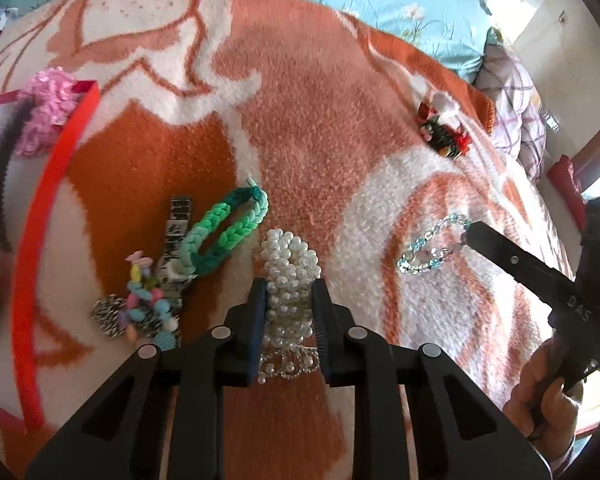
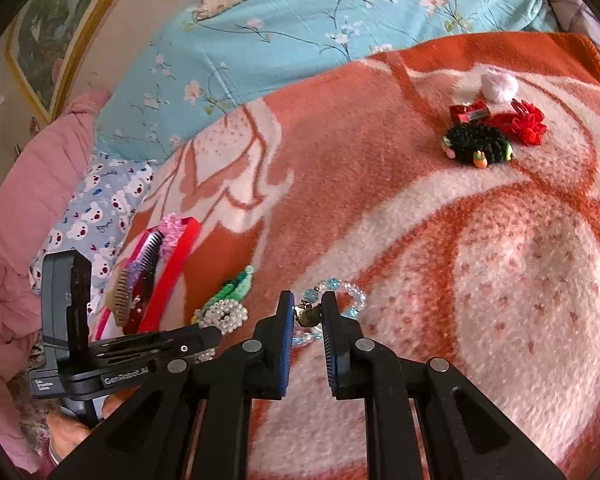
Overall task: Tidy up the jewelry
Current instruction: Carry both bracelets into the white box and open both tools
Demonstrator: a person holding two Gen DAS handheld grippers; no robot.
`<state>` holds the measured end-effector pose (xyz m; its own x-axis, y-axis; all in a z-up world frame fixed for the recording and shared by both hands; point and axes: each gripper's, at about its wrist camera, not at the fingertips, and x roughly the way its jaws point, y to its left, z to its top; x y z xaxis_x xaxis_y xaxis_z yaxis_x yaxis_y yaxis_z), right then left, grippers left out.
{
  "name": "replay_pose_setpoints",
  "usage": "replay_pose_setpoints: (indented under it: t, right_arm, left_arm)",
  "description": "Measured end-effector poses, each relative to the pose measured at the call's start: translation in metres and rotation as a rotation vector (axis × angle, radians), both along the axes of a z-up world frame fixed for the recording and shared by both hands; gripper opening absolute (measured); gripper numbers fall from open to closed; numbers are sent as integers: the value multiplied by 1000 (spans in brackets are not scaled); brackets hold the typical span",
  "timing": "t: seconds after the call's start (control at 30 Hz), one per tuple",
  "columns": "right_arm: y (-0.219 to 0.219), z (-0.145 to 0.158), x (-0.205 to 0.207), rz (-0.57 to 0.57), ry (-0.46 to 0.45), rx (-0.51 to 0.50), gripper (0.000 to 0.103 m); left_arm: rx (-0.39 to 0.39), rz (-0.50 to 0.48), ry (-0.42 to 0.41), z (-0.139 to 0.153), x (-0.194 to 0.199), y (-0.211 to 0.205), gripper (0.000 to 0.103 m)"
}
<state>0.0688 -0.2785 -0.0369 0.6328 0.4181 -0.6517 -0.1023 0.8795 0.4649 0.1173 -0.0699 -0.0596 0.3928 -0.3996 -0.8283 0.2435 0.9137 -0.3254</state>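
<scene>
pearl bracelet [image 1: 290, 276]: a multi-strand white band lying on the orange and white blanket [image 1: 300, 120], pinched between the pads of my left gripper [image 1: 291, 300], which presses on it from both sides. a small silver and pearl ornament [image 1: 288, 364] lies just under the same pads.

blue crystal bracelet [image 2: 332, 300]: a ring of clear and pale blue beads, with a small bronze charm [image 2: 306, 314]. my right gripper [image 2: 306, 320] is closed on the bracelet at the charm, its pads close together. in the left wrist view the same bracelet hangs off the tip of that gripper, to the right of the pearls and apart from them.

to the left of the pearls, near them: a green braided band [image 1: 220, 232], touching a black and white patterned strap [image 1: 176, 248]; beside these a cluster of small pastel beads and charms [image 1: 144, 300].

further left: a red headband [image 1: 48, 200] arching over the blanket, with a pink frilly hair tie [image 1: 46, 114] and dark combs [image 2: 140, 276] beside it.

far corner of the blanket, well apart from both grippers: a black knitted hair piece [image 2: 478, 146], red bows [image 2: 520, 122] and a white pompom [image 2: 500, 86], grouped together.

beyond the blanket: a light blue floral bedsheet [image 2: 260, 40]. my hand [image 1: 548, 400] shows on the right gripper's handle.
</scene>
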Motion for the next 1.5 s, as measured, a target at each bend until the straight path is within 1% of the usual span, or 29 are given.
replay_pose_setpoints:
  t: [0.23, 0.67, 0.9, 1.2, 1.5]
  right_arm:
    - [16, 17, -9, 27, -31, 9, 13]
    - [61, 30, -21, 109, -57, 19, 13]
    - [94, 38, -22, 172, -71, 16, 13]
    - [136, 44, -18, 253, -74, 30, 13]
    - [179, 49, -12, 336, -79, 35, 13]
  left_arm:
    - [-40, 50, -41, 22, -21, 27, 20]
    - [-70, 175, -104, 45, -50, 90, 20]
    - [-87, 242, -110, 47, -61, 124, 20]
    - [-91, 334, -122, 48, -73, 167, 20]
    - [-94, 455, -132, 50, -82, 220, 20]
